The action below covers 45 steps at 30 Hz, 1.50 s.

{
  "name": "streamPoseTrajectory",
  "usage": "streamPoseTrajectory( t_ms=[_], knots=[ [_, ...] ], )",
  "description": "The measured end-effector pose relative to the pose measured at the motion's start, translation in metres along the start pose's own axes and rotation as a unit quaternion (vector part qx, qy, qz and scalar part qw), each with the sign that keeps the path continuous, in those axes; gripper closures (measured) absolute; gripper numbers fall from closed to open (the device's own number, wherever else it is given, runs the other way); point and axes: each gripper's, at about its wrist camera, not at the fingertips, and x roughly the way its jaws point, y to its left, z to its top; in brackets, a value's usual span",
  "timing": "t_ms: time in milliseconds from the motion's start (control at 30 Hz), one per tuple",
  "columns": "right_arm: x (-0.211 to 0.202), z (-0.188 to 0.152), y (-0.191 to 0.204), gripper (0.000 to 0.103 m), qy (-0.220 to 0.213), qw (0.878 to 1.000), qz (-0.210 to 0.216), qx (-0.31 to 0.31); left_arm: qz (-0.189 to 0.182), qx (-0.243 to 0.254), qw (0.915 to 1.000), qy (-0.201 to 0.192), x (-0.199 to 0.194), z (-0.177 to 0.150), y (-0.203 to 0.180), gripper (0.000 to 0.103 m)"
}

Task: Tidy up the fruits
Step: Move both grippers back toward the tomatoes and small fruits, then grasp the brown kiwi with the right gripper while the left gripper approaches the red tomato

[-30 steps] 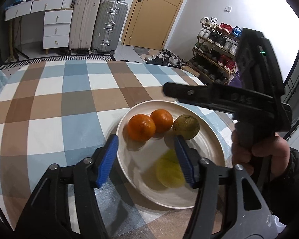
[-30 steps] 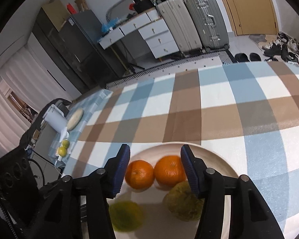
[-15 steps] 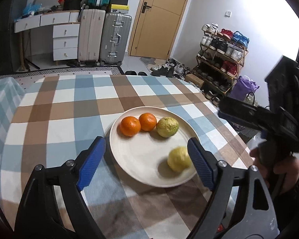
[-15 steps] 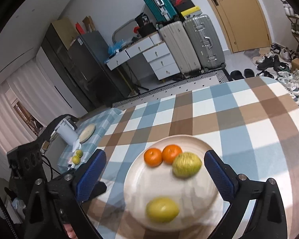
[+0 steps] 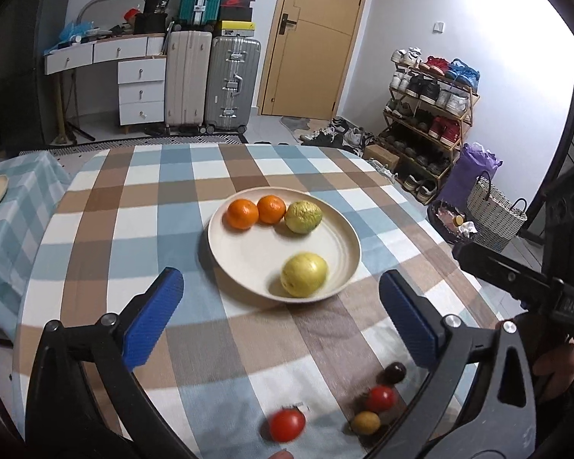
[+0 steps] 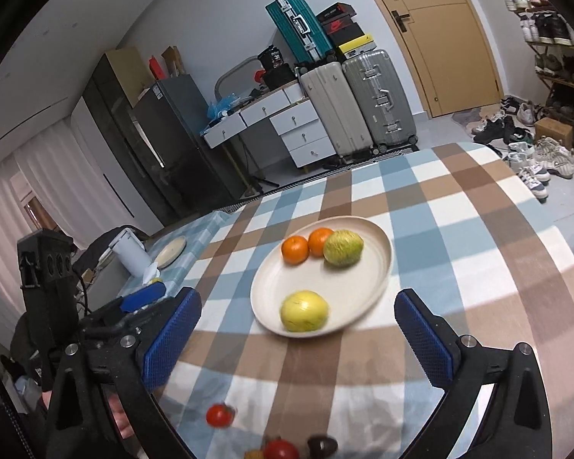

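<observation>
1. Hovering above the near edge of the checked blue, brown and white tablecloth (image 5: pixel 141 206), the left gripper (image 5: pixel 279 317) and the right gripper (image 6: pixel 298 332) both stand spread wide, grasping nothing.
2. Loose by that near edge lie a small red tomato (image 5: pixel 286 424), a second red tomato (image 5: pixel 380 398), a small yellow-orange fruit (image 5: pixel 365 422) and a dark purple-brown fruit (image 5: pixel 395 372). Risk: these are small, round and close to the drop; a glancing finger could roll one off the cloth.
3. Mid-table, the round cream plate (image 5: pixel 248 252) carries a yellow citrus fruit (image 5: pixel 304 274) at its near rim, with two oranges (image 5: pixel 242 213) and a green-yellow citrus (image 5: pixel 303 217) at its far rim. Risk: a fruit set down hard could knock the yellow one over the shallow rim.
4. View differences: the left wrist view shows all four small fruits plainly, plus a shoe rack (image 5: pixel 428 114); the right wrist view crops the yellow-orange one at its bottom edge, yet alone shows a dark refrigerator (image 6: pixel 164 141) and a white jug (image 6: pixel 130 254) beyond the table's left edge.
</observation>
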Motion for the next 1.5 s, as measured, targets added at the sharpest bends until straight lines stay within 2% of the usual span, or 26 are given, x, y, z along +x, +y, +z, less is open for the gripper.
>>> streamPoseTrajectory(
  t_ms=[200,467,767,1000,1067,1133,1367,1500],
  knots=[
    [-0.023,-0.026,0.012,0.0,0.007,1.0,0.006,-0.02,0.015,0.011,0.9998,-0.002,-0.023,-0.026,-0.014,0.001],
    [-0.044,-0.066,0.026,0.0,0.017,0.999,0.022,-0.035,0.017,-0.005,0.9996,0.022,-0.034,-0.065,-0.015,0.001],
    [-0.053,-0.105,0.032,0.0,0.051,0.997,0.011,-0.063,0.005,-0.024,0.9983,0.053,-0.031,-0.095,-0.004,0.001],
    [-0.046,-0.128,0.023,0.002,0.084,0.995,0.013,-0.043,-0.004,-0.019,0.9974,0.07,-0.022,-0.105,-0.008,0.001],
    [-0.043,-0.131,0.022,0.007,0.093,0.995,0.014,-0.042,-0.005,-0.017,0.9975,0.069,-0.022,-0.105,-0.01,0.001],
    [-0.038,-0.134,0.02,0.018,0.104,0.994,0.017,-0.04,-0.005,-0.018,0.9974,0.069,-0.021,-0.106,-0.01,0.001],
    [-0.029,-0.142,0.017,0.03,0.121,0.992,0.02,-0.032,-0.002,-0.025,0.9967,0.077,-0.019,-0.107,-0.008,0.001],
    [-0.023,-0.144,0.015,0.047,0.131,0.991,0.022,-0.026,-0.002,-0.024,0.9966,0.079,-0.018,-0.108,-0.005,0.001]
  ],
)
